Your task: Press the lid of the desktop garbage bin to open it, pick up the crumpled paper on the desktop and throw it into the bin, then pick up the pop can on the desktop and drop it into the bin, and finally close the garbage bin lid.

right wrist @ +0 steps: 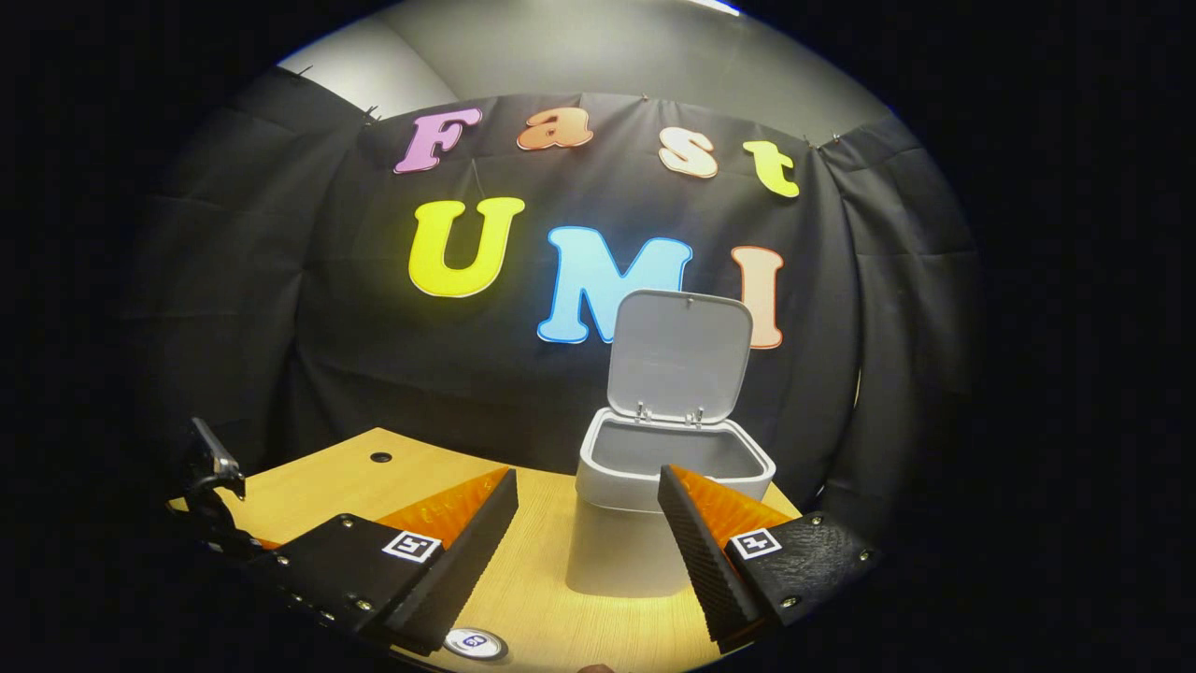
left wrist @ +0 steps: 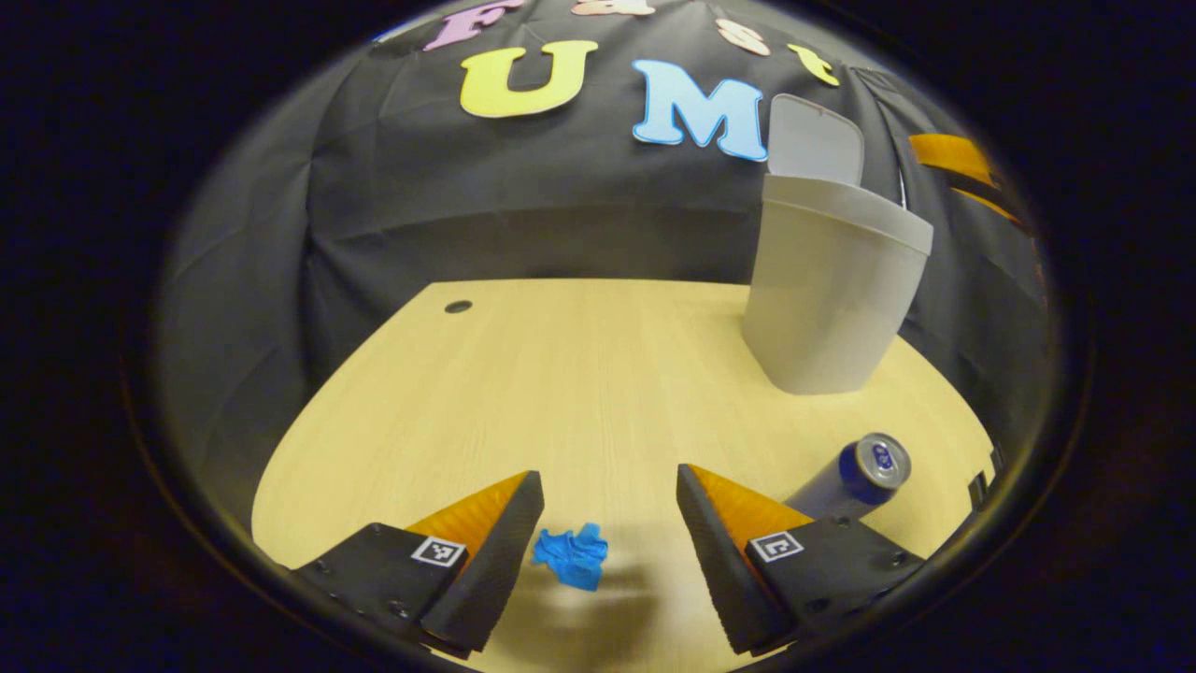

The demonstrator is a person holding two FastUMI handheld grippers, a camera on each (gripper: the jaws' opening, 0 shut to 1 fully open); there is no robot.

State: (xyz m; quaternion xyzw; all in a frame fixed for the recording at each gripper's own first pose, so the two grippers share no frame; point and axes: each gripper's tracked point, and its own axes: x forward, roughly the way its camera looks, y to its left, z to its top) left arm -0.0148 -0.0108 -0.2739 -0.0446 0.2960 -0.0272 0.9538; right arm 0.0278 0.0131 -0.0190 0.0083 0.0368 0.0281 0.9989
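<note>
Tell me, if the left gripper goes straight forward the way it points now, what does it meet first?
Most likely the crumpled blue paper, lying on the light wooden table between the open fingers of the left gripper. Depth is unclear, so the gripper may still be above it.

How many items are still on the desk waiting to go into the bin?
2. The crumpled paper lies between the left gripper's open fingers. The pop can stands to its right, in front of the open garbage bin. I cannot see the bin's bottom.
</note>
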